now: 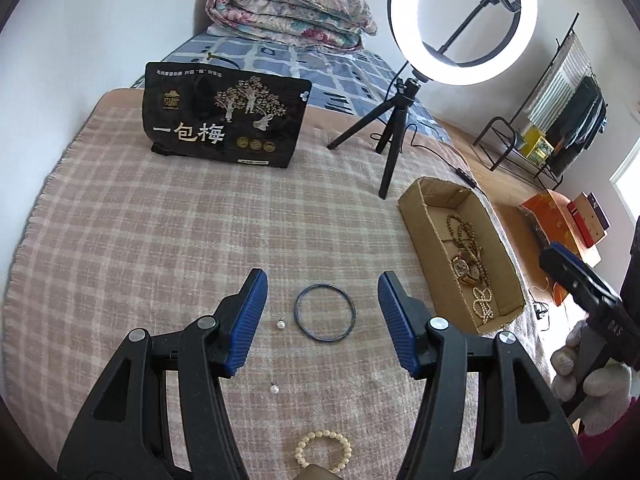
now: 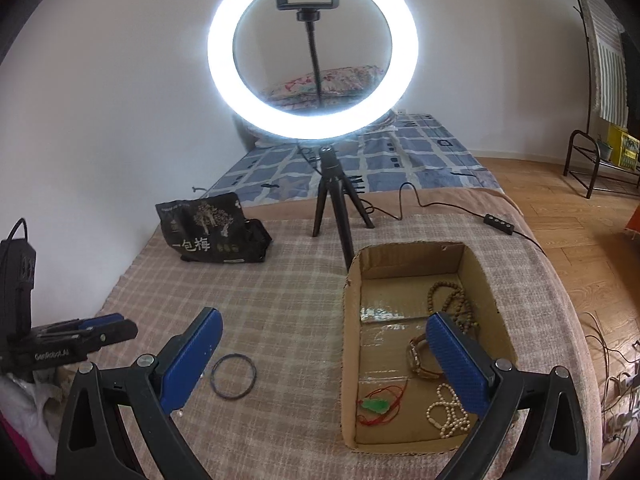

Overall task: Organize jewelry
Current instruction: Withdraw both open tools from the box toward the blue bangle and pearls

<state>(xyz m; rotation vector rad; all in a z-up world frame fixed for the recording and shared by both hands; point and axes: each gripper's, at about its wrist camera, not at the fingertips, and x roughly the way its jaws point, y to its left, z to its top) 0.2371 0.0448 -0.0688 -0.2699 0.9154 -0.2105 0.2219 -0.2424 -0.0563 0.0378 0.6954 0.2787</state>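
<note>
1. Left gripper point(image 1: 323, 312) is hanging over the blanket point(image 1: 160, 240), jaws spread, holding nothing; the bangle point(image 1: 324, 313) is lying flat between its tips, untouched.
2. Two pearls point(image 1: 281, 324) are sitting at the bangle's 8 o'clock, a bead bracelet point(image 1: 323, 451) at 6.
3. Right gripper point(image 2: 324, 354) is standing wide open, empty, one finger over the box point(image 2: 404, 256).
4. Box is holding a watch point(image 2: 418, 356), beads point(image 2: 448, 294), pearl strand point(image 2: 448, 412), and green pendant point(image 2: 374, 407).

Two loose pearls point(image 1: 281, 324), one dark bangle point(image 1: 324, 313), one box point(image 2: 486, 280), perhaps five pieces inside.
</note>
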